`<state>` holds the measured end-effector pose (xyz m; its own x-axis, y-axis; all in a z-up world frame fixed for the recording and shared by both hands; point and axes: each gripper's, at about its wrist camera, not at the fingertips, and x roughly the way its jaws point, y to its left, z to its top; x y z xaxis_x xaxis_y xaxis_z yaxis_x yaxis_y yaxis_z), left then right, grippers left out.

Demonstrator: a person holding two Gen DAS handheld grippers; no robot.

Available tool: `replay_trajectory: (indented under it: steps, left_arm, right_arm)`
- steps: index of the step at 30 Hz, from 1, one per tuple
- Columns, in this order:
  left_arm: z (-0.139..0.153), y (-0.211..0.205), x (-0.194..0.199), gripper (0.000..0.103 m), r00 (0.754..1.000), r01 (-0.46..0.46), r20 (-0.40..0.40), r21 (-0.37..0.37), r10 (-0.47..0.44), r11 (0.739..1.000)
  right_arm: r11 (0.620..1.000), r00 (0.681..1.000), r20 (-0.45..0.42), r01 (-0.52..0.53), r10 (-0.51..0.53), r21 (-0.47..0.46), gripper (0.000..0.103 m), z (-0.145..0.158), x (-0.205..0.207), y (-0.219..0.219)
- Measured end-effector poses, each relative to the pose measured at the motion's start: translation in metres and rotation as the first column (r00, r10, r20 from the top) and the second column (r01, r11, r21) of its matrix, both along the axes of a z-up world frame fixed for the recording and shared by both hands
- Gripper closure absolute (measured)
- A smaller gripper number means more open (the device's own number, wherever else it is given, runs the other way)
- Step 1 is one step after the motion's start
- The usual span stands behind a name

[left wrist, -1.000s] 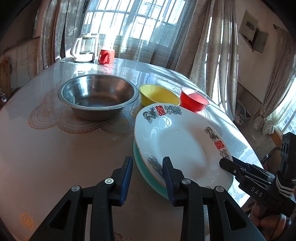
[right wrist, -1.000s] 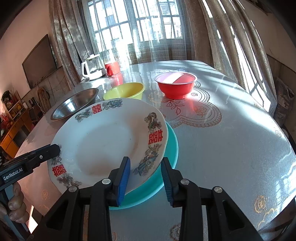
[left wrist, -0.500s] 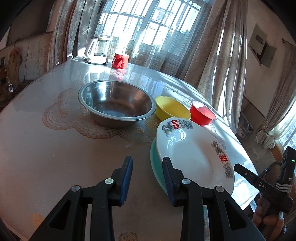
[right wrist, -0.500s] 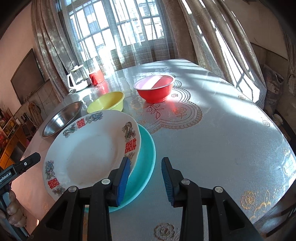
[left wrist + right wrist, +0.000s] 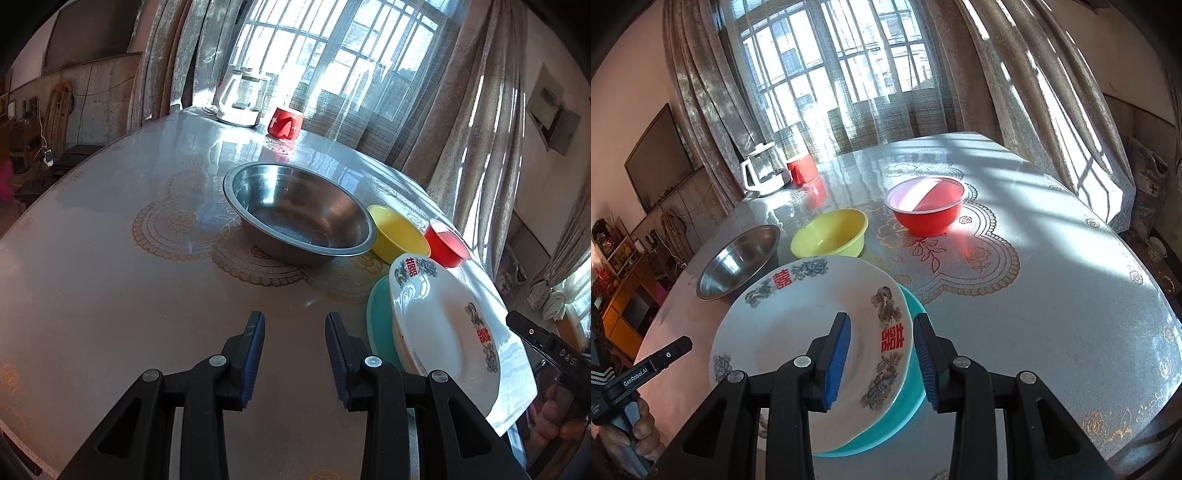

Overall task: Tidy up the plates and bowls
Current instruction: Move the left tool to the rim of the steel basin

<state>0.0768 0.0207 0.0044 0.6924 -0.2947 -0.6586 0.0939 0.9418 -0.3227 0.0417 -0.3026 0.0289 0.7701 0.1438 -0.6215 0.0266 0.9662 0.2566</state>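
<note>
Two stacked plates: white plate (image 5: 812, 325) flat atop teal plate (image 5: 905, 391).

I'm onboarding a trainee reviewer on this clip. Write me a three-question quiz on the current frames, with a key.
1. True or false: the white patterned plate lies on the teal plate.
2. Which bowl stands between the steel bowl and the red bowl? A) blue B) yellow C) green
3. Fill in: left gripper and right gripper are both ____.

Key: 1 true; 2 B, the yellow bowl; 3 open, holding nothing.
</note>
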Motion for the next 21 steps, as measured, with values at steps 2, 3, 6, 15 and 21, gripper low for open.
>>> replay_trajectory:
  steps: [2, 3, 6, 15, 21]
  left_arm:
    - [0.001, 0.007, 0.004, 0.066, 1.0, -0.016, 0.003, -0.002, 0.016, 1.0]
    - [0.003, 0.01, 0.006, 0.065, 1.0, -0.025, 0.004, -0.002, 0.025, 1.0]
    - [0.005, 0.019, 0.015, 0.064, 0.999, -0.048, 0.007, -0.005, 0.048, 0.999]
    - [0.012, 0.035, 0.039, 0.061, 0.996, -0.088, 0.016, -0.003, 0.088, 0.996]
    - [0.011, 0.039, 0.061, 0.058, 0.995, -0.097, -0.006, -0.011, 0.097, 0.995]
  right_arm:
    - [0.999, 0.999, -0.004, -0.048, 0.048, 0.005, 0.067, 0.004, 0.009, 0.013]
    - [0.997, 0.997, -0.007, -0.074, 0.074, 0.021, 0.067, 0.005, 0.014, 0.019]
    - [0.984, 0.988, -0.009, -0.156, 0.157, 0.083, 0.067, 0.01, 0.03, 0.036]
    - [0.953, 0.961, -0.052, -0.26, 0.271, 0.154, 0.067, 0.012, 0.083, 0.083]
    - [0.947, 0.949, -0.095, -0.283, 0.299, 0.151, 0.067, 0.006, 0.116, 0.104]
